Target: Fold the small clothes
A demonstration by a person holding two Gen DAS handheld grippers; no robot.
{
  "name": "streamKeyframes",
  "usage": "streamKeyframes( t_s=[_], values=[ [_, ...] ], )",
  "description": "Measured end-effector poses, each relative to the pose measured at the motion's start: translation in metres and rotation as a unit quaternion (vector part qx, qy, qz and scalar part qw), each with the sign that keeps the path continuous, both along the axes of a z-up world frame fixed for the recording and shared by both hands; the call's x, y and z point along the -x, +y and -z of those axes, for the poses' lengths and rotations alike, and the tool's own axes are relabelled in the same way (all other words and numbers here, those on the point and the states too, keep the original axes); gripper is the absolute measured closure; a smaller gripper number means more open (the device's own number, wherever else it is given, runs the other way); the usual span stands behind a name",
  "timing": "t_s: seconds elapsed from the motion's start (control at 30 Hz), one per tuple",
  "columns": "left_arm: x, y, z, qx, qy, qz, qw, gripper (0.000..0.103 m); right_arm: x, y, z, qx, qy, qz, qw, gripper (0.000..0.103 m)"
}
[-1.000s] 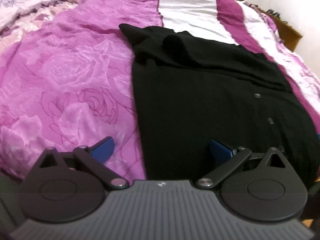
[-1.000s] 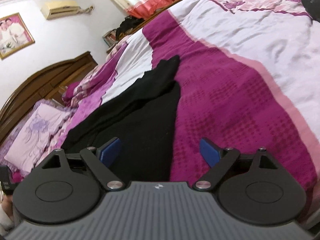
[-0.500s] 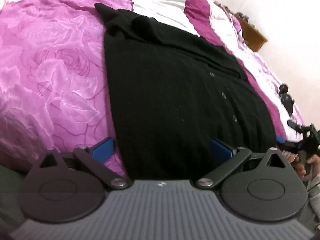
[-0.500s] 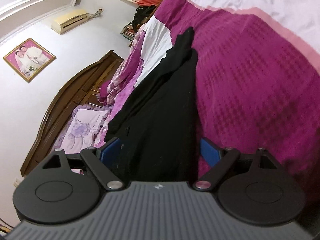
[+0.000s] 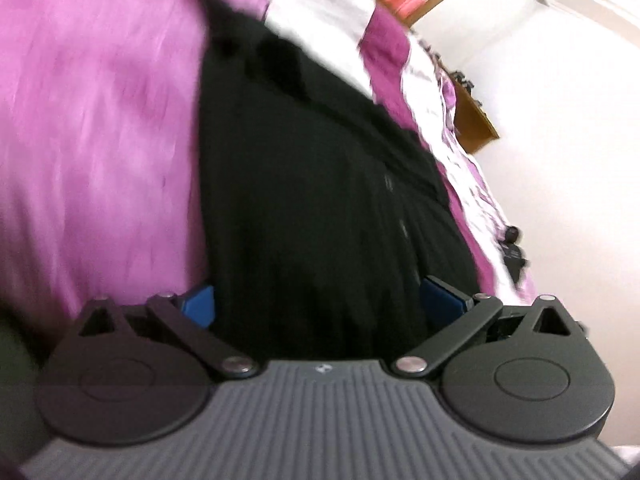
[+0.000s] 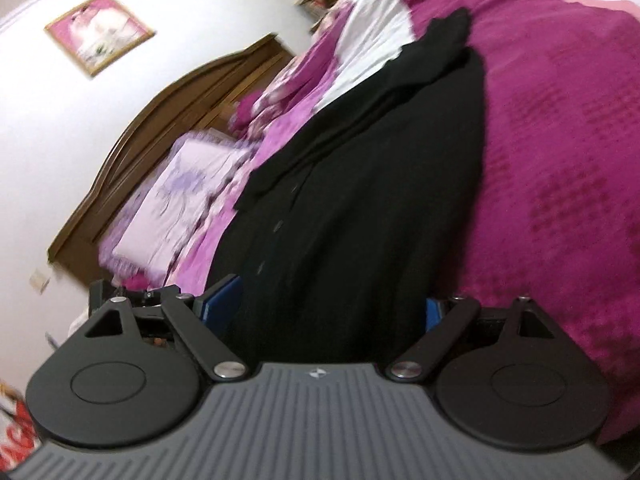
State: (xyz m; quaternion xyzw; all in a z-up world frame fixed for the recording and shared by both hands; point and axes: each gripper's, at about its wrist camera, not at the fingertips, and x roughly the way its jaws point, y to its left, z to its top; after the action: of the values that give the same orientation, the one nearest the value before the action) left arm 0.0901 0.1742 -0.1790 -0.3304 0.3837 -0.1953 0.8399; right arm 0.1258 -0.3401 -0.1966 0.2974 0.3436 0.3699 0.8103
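I found the black garment [image 5: 320, 200] spread flat on the purple bedspread [image 5: 100, 120], with its near hem at the edge of the bed closest to me. All positions below are given relative to that garment.

My left gripper [image 5: 318, 300] stood at the garment's near hem. Its two blue pads [image 5: 198, 304] were set wide apart, one at the garment's left edge where it met the bedspread, the other over the black cloth further right. The cloth lay between the pads, but they were not closed on it. That view was blurred by motion, so finer detail could not be confirmed.

My right gripper [image 6: 332, 304] stood at the same hem, at the garment's right-hand side. Its pads [image 6: 222, 300] were likewise wide apart, with black cloth filling the gap between them and nothing pinched. The right pad sat at the line where the garment met the darker magenta part of the bedspread.

A row of small buttons [image 6: 278, 224] ran along the garment away from me. Beyond its far end lay a white band of the bedspread [image 6: 372, 36]. To the garment's left, in the right wrist view, I noted a pale floral pillow [image 6: 180, 200], with a brown wooden headboard [image 6: 172, 120] behind it and a framed picture [image 6: 98, 32] on the wall above.
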Motion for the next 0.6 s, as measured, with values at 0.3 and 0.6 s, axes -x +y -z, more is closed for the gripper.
streamKeyframes(
  t_s=[0.3, 0.6],
  values=[
    [0.004, -0.017, 0.002, -0.051, 0.011, 0.029, 0.9982, 0.049, 0.006, 0.008, 0.003, 0.011, 0.008, -0.036, 0.999, 0.046],
    [0.016, -0.023, -0.004, -0.084, -0.015, 0.03, 0.9959, 0.097, 0.022, 0.0, -0.007, 0.031, -0.01, -0.021, 0.999, 0.09]
  ],
)
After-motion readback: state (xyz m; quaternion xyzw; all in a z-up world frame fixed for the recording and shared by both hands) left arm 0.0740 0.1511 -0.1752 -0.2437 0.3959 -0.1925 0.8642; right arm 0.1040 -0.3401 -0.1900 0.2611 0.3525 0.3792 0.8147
